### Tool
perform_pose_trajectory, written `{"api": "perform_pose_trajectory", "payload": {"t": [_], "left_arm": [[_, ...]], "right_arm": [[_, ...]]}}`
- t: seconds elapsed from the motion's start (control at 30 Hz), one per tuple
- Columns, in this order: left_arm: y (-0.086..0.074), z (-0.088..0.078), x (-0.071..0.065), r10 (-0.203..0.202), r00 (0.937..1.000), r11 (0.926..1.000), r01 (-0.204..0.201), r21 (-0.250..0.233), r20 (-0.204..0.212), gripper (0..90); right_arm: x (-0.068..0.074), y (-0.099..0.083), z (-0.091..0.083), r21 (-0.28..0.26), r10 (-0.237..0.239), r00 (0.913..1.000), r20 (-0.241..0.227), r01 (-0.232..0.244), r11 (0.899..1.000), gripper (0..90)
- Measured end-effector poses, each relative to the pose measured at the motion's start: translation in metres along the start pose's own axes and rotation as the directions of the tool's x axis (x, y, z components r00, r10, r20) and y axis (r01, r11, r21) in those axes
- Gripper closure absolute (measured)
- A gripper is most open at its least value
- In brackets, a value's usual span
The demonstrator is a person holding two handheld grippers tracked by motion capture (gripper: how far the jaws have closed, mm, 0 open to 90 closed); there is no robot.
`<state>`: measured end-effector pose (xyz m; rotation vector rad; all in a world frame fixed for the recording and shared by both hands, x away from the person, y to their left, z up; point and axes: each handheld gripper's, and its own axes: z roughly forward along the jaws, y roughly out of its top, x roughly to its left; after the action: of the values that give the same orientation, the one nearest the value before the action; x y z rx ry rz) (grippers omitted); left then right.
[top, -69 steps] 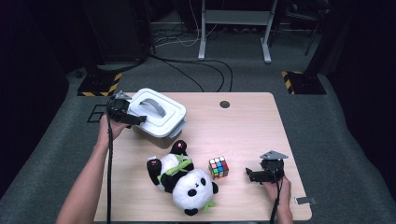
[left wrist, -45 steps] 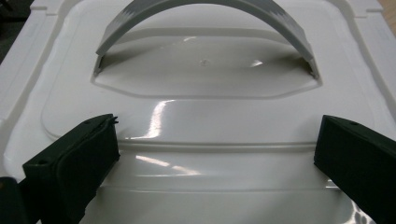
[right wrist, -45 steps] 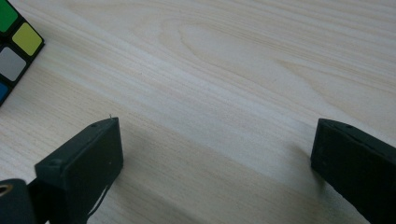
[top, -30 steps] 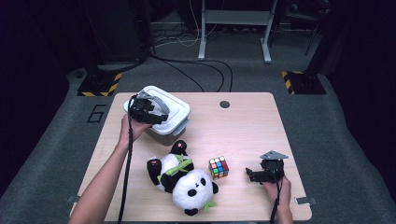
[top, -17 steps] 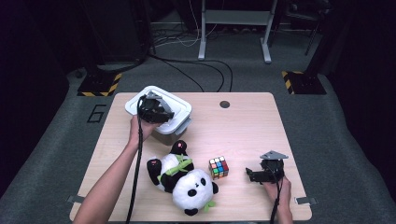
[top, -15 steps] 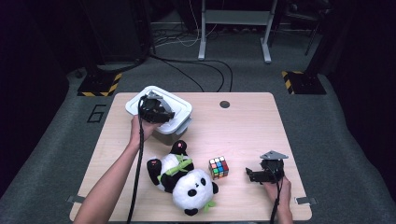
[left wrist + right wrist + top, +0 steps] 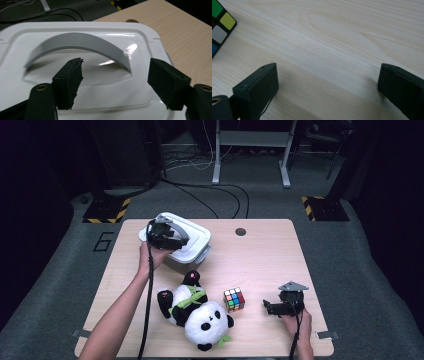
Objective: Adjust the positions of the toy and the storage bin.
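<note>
I see light wood table (image 7: 260, 255), grommet hole (image 7: 240, 231) nr far edge. On it: white lidded box (image 7: 192, 245) far left, plush panda (image 7: 197, 312) front centre, colour cube (image 7: 234, 299) just beside panda, w/ gap between.

High view overlooks the table (image 7: 260, 255); gripper views sit close above it

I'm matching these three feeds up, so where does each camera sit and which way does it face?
High view: above the person's side, looking forward and down on the table; both forearms show.
Left gripper view: rides the left gripper, facing the white box lid and its handle.
Right gripper view: rides the right gripper, facing bare tabletop.
Shared: the Rubik's cube, also in the high view.
</note>
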<state>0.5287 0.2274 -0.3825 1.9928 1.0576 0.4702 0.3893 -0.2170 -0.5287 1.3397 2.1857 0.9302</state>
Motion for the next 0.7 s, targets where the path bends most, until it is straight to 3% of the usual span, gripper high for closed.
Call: {"api": "perform_pose_trajectory", "payload": {"t": [0.07, 0.17, 0.23, 0.3, 0.4, 0.5, 0.7], "left_arm": [[-0.002, -0.011, 0.013, -0.010, 0.9998, 0.9999, 0.010, -0.012, -0.014, 25.2], [-0.006, -0.024, 0.035, -0.058, 0.9976, 0.9978, 0.056, -0.035, -0.039, 17.5], [-0.009, -0.029, 0.049, -0.099, 0.9936, 0.9935, 0.096, -0.061, -0.054, 15.3], [-0.011, -0.034, 0.065, -0.115, 0.9895, 0.9916, 0.110, -0.068, -0.087, 14.0], [-0.014, -0.035, 0.084, -0.139, 0.9830, 0.9898, 0.134, -0.050, -0.120, 11.9], [-0.019, -0.031, 0.101, -0.155, 0.9757, 0.9880, 0.153, -0.025, -0.155, 15.0], [-0.028, -0.028, 0.120, -0.183, 0.9649, 0.9829, 0.184, -0.011, -0.188, 25.5]], "right_arm": [[0.000, 0.000, 0.000, 0.000, 0.000, 1.0000, 0.000, 0.000, 1.000, 2.7], [0.000, 0.000, 0.000, 0.000, 0.000, 1.0000, 0.000, 0.000, 1.000, 2.8], [0.000, 0.000, 0.000, -0.001, 0.000, 1.0000, 0.001, 0.000, 1.000, 2.8], [0.000, 0.000, 0.000, -0.001, 0.000, 1.0000, 0.001, 0.000, 1.000, 2.9], [0.000, 0.000, 0.000, -0.001, 0.000, 1.0000, 0.001, 0.000, 1.000, 2.9], [0.000, 0.000, 0.000, -0.001, 0.000, 1.0000, 0.001, 0.000, 1.000, 2.9], [0.000, 0.000, 0.000, -0.001, 0.000, 1.0000, 0.001, 0.000, 1.000, 3.0]]}}
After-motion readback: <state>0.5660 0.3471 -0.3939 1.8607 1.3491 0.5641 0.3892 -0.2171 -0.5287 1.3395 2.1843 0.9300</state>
